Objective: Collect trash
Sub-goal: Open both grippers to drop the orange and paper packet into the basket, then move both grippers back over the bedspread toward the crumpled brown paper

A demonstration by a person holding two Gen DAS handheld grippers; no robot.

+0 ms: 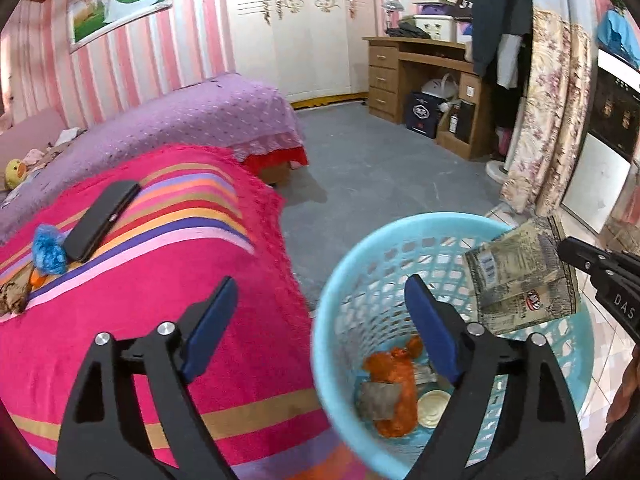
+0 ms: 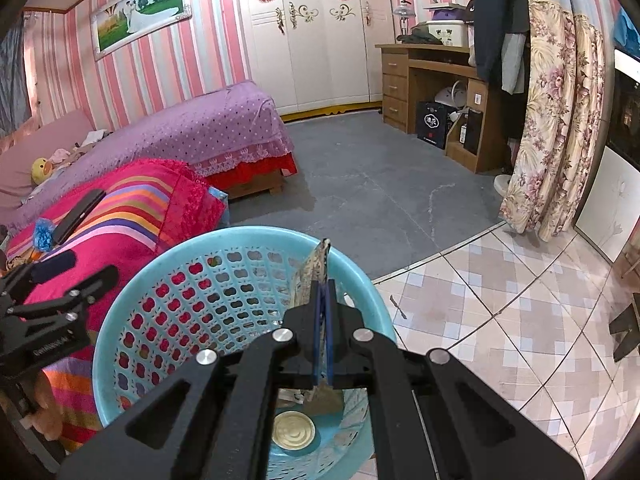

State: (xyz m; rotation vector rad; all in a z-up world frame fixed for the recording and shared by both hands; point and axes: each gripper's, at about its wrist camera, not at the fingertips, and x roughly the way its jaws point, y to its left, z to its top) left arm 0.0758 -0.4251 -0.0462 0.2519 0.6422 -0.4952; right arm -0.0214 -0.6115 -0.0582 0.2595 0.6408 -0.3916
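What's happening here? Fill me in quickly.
A person is collecting trash with two handheld grippers. The right gripper, jaws shut, holds a flat food wrapper over the blue basket, not yet dropped. An orange bag and a round lid already lie inside. The left gripper is open and empty. A blue scrap lies on the pink blanket beside a black case.

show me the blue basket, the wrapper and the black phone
blue basket (image 1: 344,276): left wrist view, near rim
wrapper (image 1: 516,276): left wrist view, flat printed face
black phone (image 1: 100,220): left wrist view, middle of its back
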